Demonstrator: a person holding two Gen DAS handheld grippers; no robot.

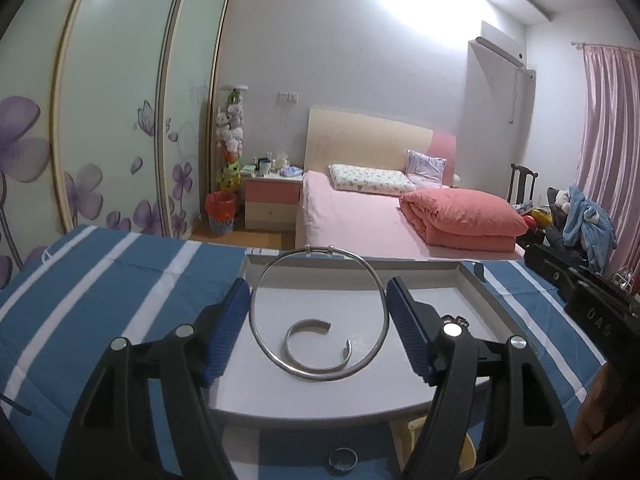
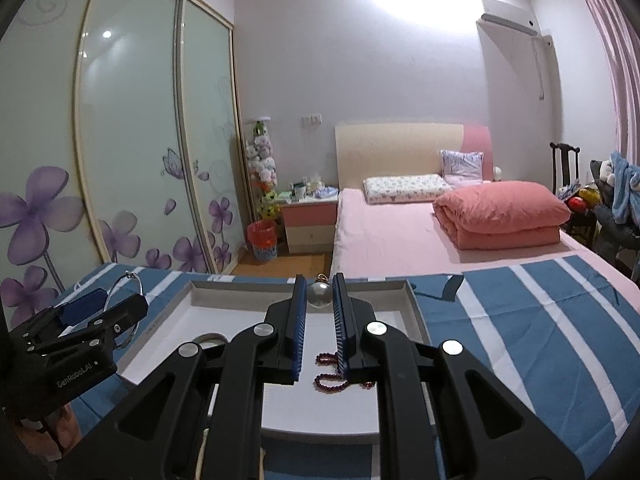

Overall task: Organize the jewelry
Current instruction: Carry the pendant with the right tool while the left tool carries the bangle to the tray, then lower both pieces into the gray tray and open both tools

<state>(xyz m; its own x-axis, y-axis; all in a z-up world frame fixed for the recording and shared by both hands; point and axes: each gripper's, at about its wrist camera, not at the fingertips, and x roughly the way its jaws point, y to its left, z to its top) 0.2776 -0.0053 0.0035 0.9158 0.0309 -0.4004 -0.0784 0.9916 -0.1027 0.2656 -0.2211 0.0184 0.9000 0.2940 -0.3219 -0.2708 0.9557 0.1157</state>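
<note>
In the left wrist view, the left gripper (image 1: 320, 300) grasps a large thin silver bangle ring (image 1: 256, 300) between its blue ribbed pads, one pad pressed on each side of the hoop; the hoop stands tilted up above a shallow white rectangular tray (image 1: 456, 304), its clasp at the far top edge. Seen through the hoop, an open C-shaped silver cuff bracelet (image 1: 316, 344) lies flat on the tray floor near the tray's middle. A dark beaded piece (image 1: 456, 317) peeks out at the tray's right side, mostly hidden behind the right finger. A small silver band ring (image 1: 343, 461) lies on the blue-and-white striped cloth (image 1: 100, 280) just in front of the tray's near edge. The right gripper's black body (image 1: 580, 300) juts in at the tray's right. In the right wrist view, the right gripper (image 2: 320, 296) is clenched on a round white pearl pendant with a small gold cap (image 2: 319, 294), held near its fingertips over the tray (image 2: 412, 312), above its far half. A dark red beaded bracelet (image 2: 326, 380) lies on the tray floor below the fingers, toward the near edge. A silver curve (image 2: 210, 338) shows on the tray floor left of the fingers, partly hidden. Left of the tray, the left gripper (image 2: 104, 308) holds the bangle (image 2: 134, 280) above the striped cloth (image 2: 540, 320).
</note>
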